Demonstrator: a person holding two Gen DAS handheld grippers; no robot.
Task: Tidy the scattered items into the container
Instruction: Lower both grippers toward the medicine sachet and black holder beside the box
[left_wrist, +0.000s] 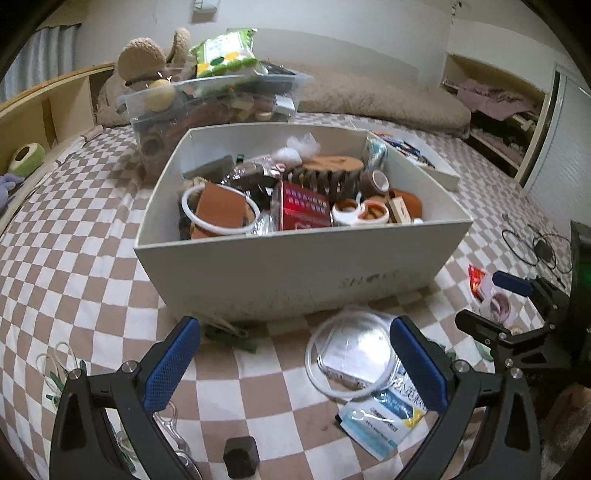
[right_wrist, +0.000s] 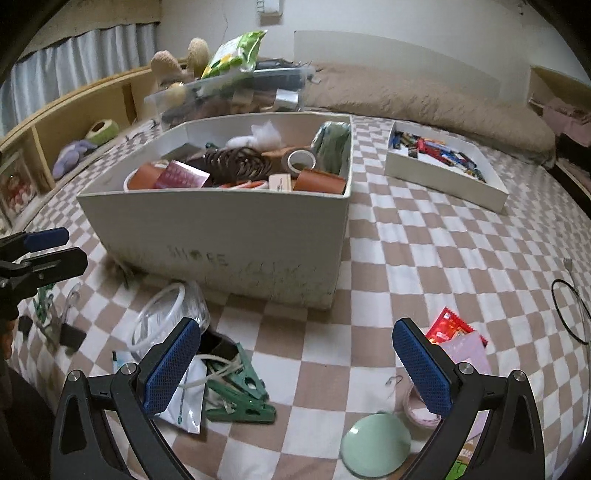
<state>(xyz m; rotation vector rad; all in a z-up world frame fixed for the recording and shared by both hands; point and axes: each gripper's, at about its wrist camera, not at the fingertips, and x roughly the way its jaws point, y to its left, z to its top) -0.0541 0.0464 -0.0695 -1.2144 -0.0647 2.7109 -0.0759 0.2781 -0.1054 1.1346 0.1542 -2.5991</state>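
Observation:
A white box, filled with several items, stands on the checkered bedspread. My left gripper hangs open just in front of it, with nothing between its fingers. A clear round lid with a white ring lies by its right finger, over a blue and white packet. My right gripper is open and empty above bare bedspread. Green clips lie by its left finger. A red packet, a pink packet and a pale green disc lie by its right finger.
A shallow white tray of small items sits to the right of the box. A clear bin with a green bag on top stands behind it. Clips lie at the left, black hoops at the right. Wooden shelves line the left.

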